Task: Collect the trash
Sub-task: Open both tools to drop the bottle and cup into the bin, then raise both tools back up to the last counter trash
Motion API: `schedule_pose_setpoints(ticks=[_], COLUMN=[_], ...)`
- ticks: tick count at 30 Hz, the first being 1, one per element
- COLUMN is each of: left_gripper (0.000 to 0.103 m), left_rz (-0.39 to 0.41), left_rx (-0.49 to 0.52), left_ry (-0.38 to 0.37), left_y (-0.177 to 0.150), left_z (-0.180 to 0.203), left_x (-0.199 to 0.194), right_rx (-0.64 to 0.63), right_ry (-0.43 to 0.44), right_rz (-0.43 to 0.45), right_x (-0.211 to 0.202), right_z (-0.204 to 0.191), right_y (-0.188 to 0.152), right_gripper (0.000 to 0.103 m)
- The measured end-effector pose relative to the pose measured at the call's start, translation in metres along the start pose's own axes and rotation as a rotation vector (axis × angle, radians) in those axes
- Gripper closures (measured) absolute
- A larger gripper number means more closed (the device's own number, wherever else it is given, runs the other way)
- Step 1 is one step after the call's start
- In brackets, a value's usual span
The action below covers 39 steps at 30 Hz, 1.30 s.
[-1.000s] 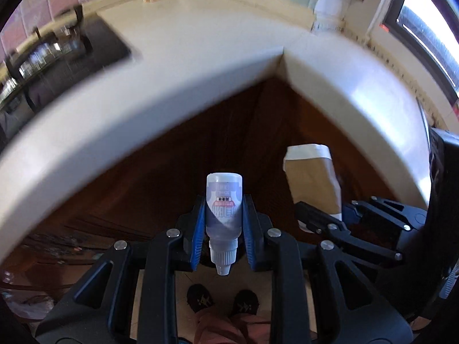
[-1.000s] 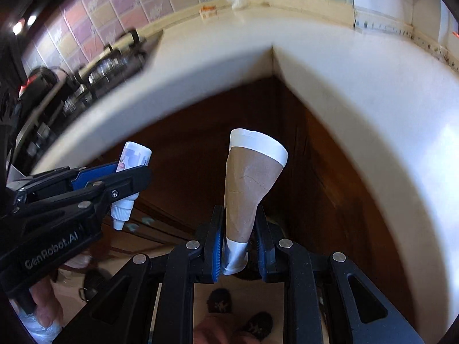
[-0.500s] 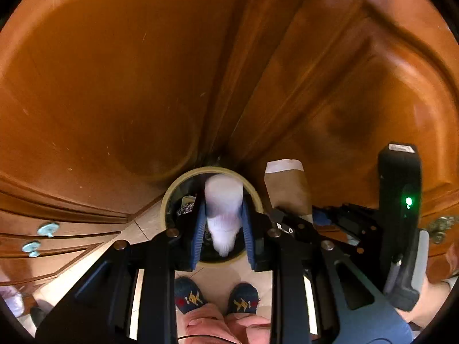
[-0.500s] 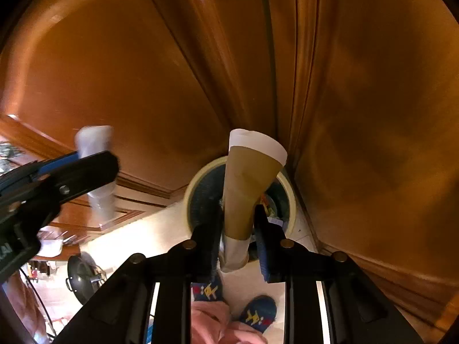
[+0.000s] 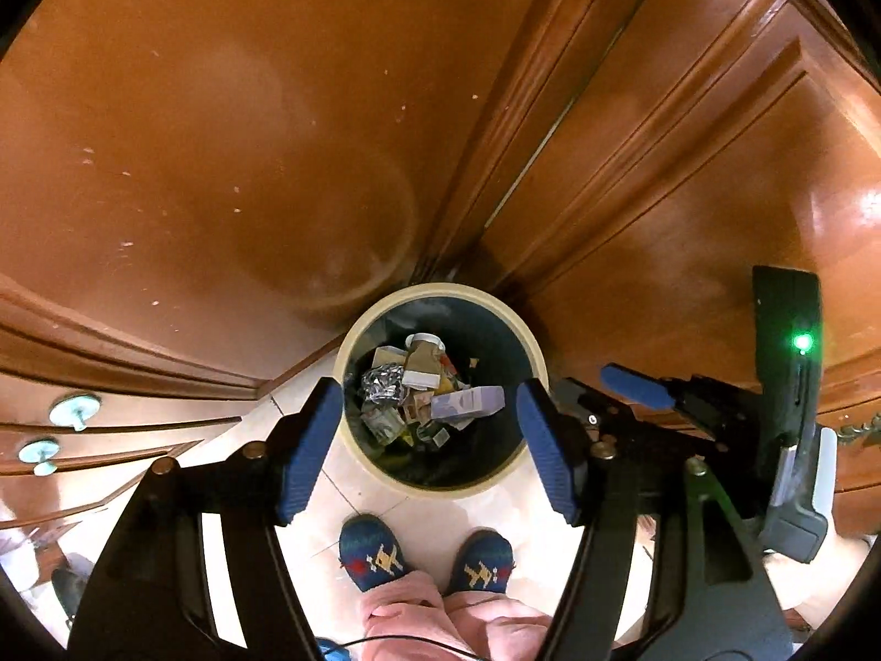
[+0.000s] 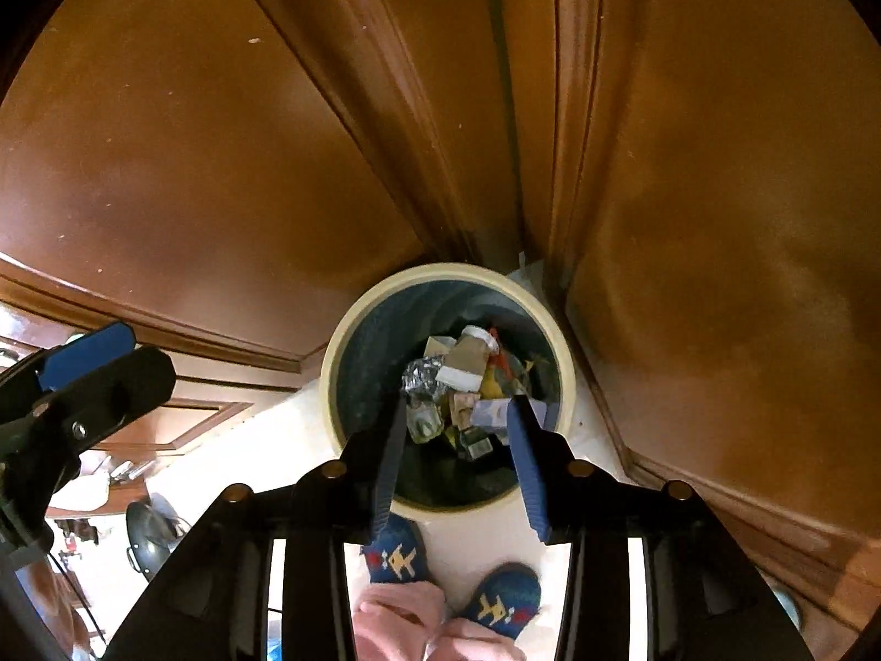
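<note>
Flanking bin (image 5: 542,380): wooden cabinet doors (image 5: 220,137), slippers (image 5: 371,551).

Seen from the left wrist, the waste bin (image 5: 352,451) stands on the floor (image 5: 435,529) directly beyond the two fingers (image 5: 308,440), its rim spanning the gap between them. In the bin lie a paper cup (image 5: 421,363), a crumpled foil ball (image 5: 382,383) left of it, and a small bottle (image 5: 468,402) toward the right finger. Cabinet doors (image 5: 220,126) rise behind the bin. Two slippers (image 5: 374,553) sit nearer than the bin, below the fingers. The right gripper (image 5: 616,402) is right of the right finger.
</note>
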<state>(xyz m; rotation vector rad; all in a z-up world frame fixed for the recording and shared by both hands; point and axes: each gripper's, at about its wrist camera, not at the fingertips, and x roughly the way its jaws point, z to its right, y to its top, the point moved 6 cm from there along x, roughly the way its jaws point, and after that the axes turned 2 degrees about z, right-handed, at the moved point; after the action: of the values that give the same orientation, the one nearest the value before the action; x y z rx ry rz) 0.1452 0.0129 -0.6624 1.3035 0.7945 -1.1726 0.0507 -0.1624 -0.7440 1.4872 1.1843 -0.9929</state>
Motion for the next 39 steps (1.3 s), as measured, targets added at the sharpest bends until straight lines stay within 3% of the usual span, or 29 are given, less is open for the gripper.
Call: schedule_pose_setpoints(ticks=[8, 27, 39], left_gripper=[0.040, 0.040, 0.039], left_rz=[0.046, 0.126, 0.242], left_rx=[0.008, -0.107, -0.131], left_ry=[0.021, 0.034, 0.041], left_y=[0.005, 0.020, 0.032], left_z=[0.003, 0.025, 0.027], left_x=[-0.054, -0.266, -0.388], right_rx=[-0.012, -0.080, -0.179], right_ry=[0.002, 0.035, 0.075], right_rz=[0.005, 0.144, 0.288], right_x=[-0.038, -0.282, -0.424], right_z=[-0.048, -0.099, -0.128], right_y=[0.014, 0.026, 0.035], right_gripper=[0.065, 0.061, 0.057])
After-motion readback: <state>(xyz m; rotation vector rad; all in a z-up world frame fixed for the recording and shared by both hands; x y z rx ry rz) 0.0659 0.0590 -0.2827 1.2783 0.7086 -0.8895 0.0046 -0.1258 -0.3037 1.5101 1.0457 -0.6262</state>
